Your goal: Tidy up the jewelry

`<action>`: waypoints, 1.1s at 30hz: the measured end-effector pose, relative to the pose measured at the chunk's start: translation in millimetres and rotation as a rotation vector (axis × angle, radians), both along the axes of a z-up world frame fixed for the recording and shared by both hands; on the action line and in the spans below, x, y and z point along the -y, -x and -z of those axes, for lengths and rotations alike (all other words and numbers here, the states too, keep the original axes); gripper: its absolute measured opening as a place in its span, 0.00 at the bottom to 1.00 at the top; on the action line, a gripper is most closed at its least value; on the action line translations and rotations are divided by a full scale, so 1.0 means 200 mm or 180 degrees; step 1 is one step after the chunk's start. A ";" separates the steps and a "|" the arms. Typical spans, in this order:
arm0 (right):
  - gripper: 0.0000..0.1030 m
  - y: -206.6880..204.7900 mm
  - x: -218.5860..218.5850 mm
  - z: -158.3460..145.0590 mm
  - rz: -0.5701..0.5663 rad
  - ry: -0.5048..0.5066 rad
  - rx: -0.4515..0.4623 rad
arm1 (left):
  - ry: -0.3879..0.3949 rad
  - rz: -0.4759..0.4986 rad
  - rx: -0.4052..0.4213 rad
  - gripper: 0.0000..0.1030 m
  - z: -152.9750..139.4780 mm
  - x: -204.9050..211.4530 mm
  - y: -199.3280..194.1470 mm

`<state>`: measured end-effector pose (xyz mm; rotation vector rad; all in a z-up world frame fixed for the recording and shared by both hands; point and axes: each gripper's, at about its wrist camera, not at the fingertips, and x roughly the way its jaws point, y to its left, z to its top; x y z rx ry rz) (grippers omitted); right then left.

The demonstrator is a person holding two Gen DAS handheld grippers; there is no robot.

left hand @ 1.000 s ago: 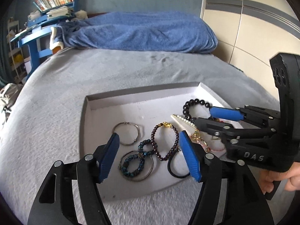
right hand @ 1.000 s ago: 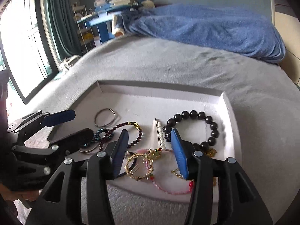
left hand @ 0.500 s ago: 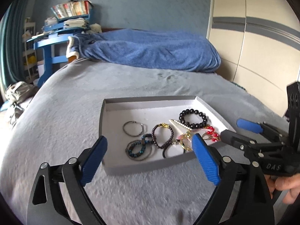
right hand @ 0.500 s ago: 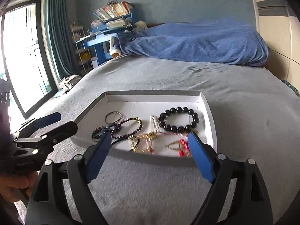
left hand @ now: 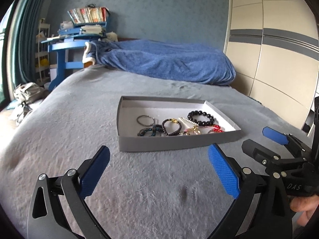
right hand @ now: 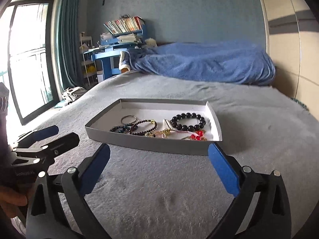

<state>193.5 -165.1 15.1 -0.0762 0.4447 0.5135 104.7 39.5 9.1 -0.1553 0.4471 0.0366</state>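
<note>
A grey shallow tray [left hand: 175, 141] [right hand: 149, 143] with a white floor lies on the grey bed cover. Inside it are a black bead bracelet [left hand: 201, 117] [right hand: 188, 121], a silver ring [left hand: 145, 120] [right hand: 129, 119], a dark blue beaded bracelet [left hand: 149, 131], a dark red bead bracelet [right hand: 142, 133], a red bead piece [left hand: 217, 128] [right hand: 196, 135] and gold pieces. My left gripper [left hand: 159, 149] [right hand: 65, 133] hovers over the cover short of the tray, its jaws opening, nothing between them. My right gripper [right hand: 159, 147] [left hand: 256, 139] is beside it, jaws also opening and empty.
A blue blanket [left hand: 165, 63] is heaped at the far end of the bed. A blue desk [left hand: 63, 47] with books stands far left. Wardrobe doors [left hand: 279, 59] line the right side, a window [right hand: 26, 55] the left. A hand [left hand: 305, 207] holds the right gripper.
Both grippers have drawn back from over the tray to the cover in front of it, and their jaws have spread much wider. The jewelry stays in the tray.
</note>
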 end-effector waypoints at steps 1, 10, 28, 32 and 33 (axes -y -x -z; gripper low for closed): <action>0.95 0.02 0.00 0.01 0.0024 0.0013 0.0016 | -0.0023 -0.0012 0.0045 0.95 0.00 0.00 0.01; 0.95 0.03 0.01 0.04 0.0174 0.0072 0.0012 | -0.0099 -0.0080 0.0020 0.95 0.01 0.02 0.03; 0.95 0.03 0.01 0.05 0.0162 0.0070 -0.0010 | -0.0139 -0.0032 -0.0028 0.95 0.03 0.04 0.01; 0.95 0.02 0.01 0.05 0.0162 0.0073 -0.0012 | -0.0118 -0.0050 -0.0036 0.95 0.04 0.03 0.01; 0.95 0.03 0.00 0.05 0.0163 0.0075 -0.0011 | -0.0110 -0.0051 -0.0036 0.95 0.04 0.03 0.01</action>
